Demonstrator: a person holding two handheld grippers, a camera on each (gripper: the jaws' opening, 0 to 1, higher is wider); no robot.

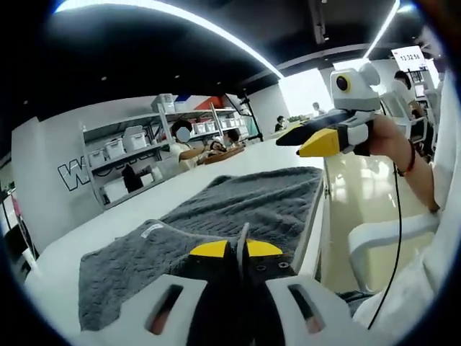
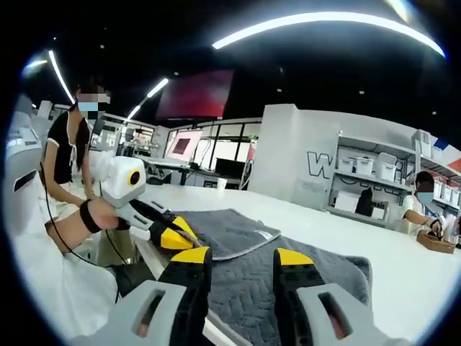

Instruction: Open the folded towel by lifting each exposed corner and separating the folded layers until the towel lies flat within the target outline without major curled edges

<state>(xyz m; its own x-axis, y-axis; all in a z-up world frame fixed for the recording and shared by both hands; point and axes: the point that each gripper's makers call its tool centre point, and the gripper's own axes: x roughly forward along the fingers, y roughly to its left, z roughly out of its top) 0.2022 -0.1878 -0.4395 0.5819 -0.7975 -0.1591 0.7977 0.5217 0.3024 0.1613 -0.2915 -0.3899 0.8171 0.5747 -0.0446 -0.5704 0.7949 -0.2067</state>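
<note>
Left gripper (image 1: 236, 250) pinches the grey towel (image 1: 245, 202) edge; right gripper (image 2: 242, 258) hangs parted above the towel's white label (image 2: 263, 233).

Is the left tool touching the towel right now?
Touching. In the left gripper view the left tool is shut on a raised fold of the grey towel; the right gripper view shows it lifting that layer's edge.

Two low opposing views, towel (image 1: 245, 205) shared
</note>
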